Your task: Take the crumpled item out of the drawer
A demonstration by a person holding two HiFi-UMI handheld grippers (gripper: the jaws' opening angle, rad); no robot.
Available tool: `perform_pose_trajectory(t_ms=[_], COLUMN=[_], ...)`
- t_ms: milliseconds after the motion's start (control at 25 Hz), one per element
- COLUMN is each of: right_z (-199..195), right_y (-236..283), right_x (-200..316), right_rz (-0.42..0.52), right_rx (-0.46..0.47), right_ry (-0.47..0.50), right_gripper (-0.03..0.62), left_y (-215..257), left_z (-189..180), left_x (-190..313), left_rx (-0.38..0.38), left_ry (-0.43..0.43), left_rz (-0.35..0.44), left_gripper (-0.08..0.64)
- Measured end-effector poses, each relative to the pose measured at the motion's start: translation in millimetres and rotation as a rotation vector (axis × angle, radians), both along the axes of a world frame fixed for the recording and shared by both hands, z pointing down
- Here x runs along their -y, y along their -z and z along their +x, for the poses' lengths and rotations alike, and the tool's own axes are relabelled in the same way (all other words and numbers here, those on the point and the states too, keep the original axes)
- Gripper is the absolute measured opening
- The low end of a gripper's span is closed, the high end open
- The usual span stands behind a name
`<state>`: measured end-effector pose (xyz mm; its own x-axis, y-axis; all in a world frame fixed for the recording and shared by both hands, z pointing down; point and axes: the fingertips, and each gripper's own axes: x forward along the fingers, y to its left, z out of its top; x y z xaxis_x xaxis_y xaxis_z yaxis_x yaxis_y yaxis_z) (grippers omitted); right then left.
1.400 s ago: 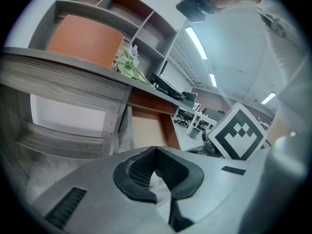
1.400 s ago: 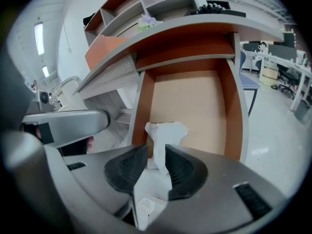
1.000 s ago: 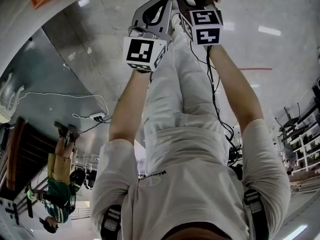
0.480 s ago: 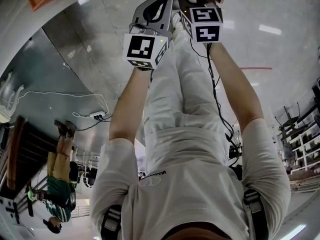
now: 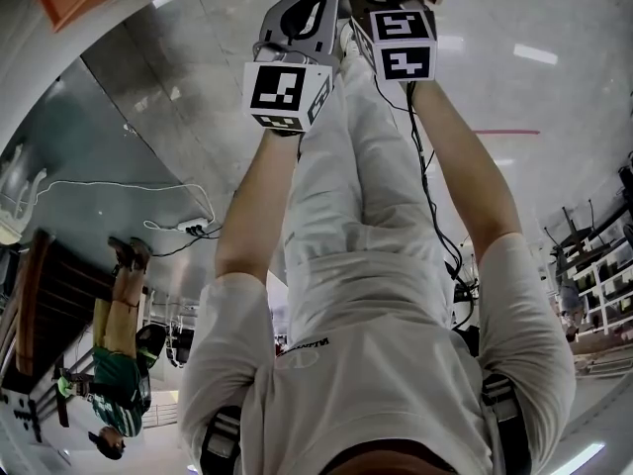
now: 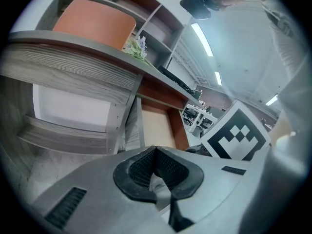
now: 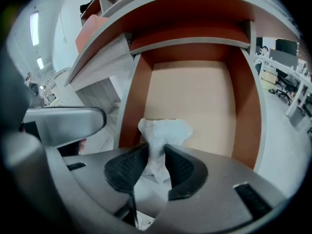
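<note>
My right gripper [image 7: 157, 150] is shut on a crumpled white paper item [image 7: 164, 129], whose wad bulges out past the fingertips. Beyond it is the open drawer [image 7: 243, 106], with a bare beige bottom and red-brown walls. My left gripper [image 6: 155, 151] is shut, its black pads meeting at the tips with nothing held. The same drawer [image 6: 157, 126] shows beyond it. In the head view both marker cubes, left [image 5: 287, 95] and right [image 5: 404, 46], are close together at the top edge, and the jaws are cut off there.
A grey wood-grain desk top [image 6: 73, 67] overhangs the drawer, with a small flowering plant [image 6: 136, 47] and an orange panel [image 6: 95, 21] on it. The right gripper's marker cube [image 6: 236, 135] sits close by. A person in green [image 5: 117, 384] stands far left.
Both grippers have shifted only slightly in the head view. The person in green at the far left has moved a little.
</note>
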<state>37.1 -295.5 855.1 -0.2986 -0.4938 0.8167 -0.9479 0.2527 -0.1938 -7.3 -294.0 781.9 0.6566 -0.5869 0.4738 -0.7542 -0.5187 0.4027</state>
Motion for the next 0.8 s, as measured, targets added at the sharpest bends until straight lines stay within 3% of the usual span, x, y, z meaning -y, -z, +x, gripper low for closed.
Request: perform_pose_trajectory(t_ms=[800], right_z=[6.4], right_y=[1.5], right_x=[-0.5], right_rz=[0.017], right_rx=[-0.023], right_ry=[0.0], right_gripper=[0.057], left_y=[-1.5], left_z=[3.7], left_x=[-2.9], left_rx=[0.009], left_ry=[0.009], left_rz=[0.003], left_gripper=[0.001])
